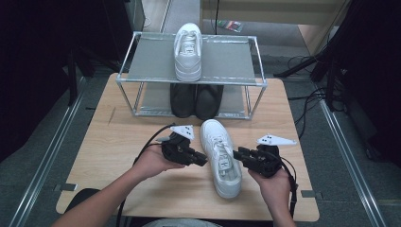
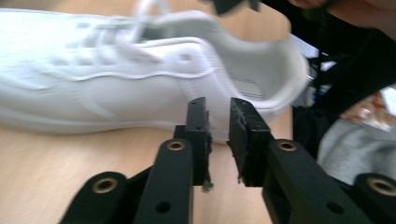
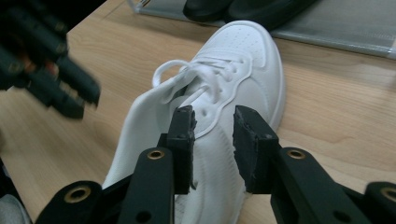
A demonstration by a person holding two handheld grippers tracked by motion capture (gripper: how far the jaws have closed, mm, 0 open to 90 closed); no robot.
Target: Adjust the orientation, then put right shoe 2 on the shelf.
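A white sneaker [image 1: 221, 158] lies on the wooden table [image 1: 118, 156], toe toward the shoe rack, between my two grippers. My left gripper [image 1: 204, 161] sits at its left side, near the heel half. In the left gripper view the left gripper [image 2: 218, 109] is open by a narrow gap, with the sneaker's [image 2: 116, 88] side just beyond the jaws and nothing between them. My right gripper [image 1: 236, 153] is at the sneaker's right side. In the right gripper view it [image 3: 214, 116] stands open above the sneaker's [image 3: 233, 60] collar, gripping nothing.
A metal shoe rack [image 1: 191, 81] stands at the table's far edge. A second white sneaker [image 1: 188, 52] rests on its top shelf and a pair of black shoes [image 1: 196, 99] on the lower one. Bare tabletop lies left and right of the hands.
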